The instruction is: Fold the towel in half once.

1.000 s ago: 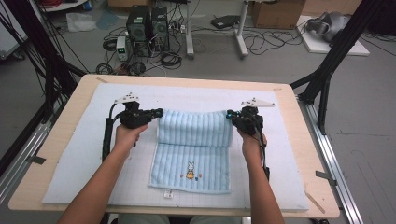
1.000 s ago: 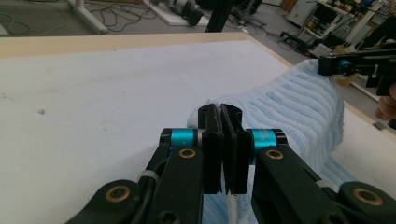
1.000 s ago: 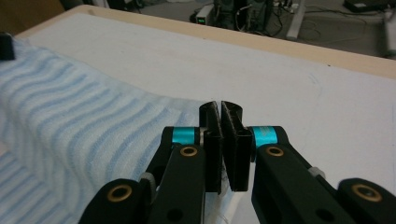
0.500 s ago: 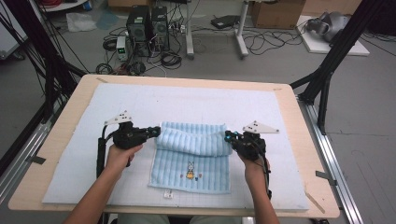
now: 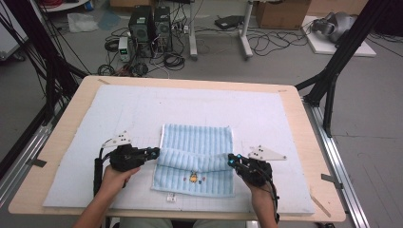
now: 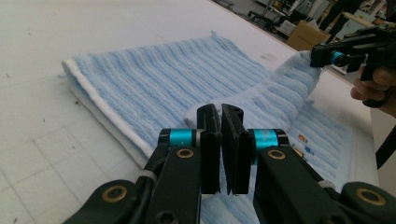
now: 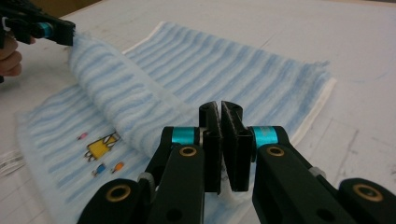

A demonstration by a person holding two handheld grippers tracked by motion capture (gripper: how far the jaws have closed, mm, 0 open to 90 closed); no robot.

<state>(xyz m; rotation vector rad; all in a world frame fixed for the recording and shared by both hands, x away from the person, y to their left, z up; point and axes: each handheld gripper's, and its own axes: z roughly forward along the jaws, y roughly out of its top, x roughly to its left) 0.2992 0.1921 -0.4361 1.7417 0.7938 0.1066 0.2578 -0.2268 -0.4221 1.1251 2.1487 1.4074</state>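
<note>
A light blue striped towel [image 5: 197, 140] lies on the white mat, with its far edge lifted and drawn back over itself into a roll across the middle. My left gripper [image 5: 156, 153] is shut on the left corner of that raised edge; in the left gripper view its jaws [image 6: 220, 112] pinch the terry cloth [image 6: 163, 79]. At the other corner my right gripper [image 5: 231, 159] is shut on the edge, and the cloth [image 7: 224, 70] sits between its jaws [image 7: 220, 109]. Each gripper view shows the other gripper farther off, the right gripper [image 6: 322, 56] and the left gripper [image 7: 67, 32], holding its own corner.
The white gridded mat [image 5: 256, 109] covers most of the wooden table [image 5: 311, 137]. A small cartoon print [image 5: 193, 177] and a label [image 5: 170, 198] mark the towel's near end. Black frame posts stand beside the table; cables and computers lie on the floor behind.
Both grippers have come toward the person and slightly down, dragging the towel's far edge over the lower half. The folded-over part now lies nearer the cartoon print.
</note>
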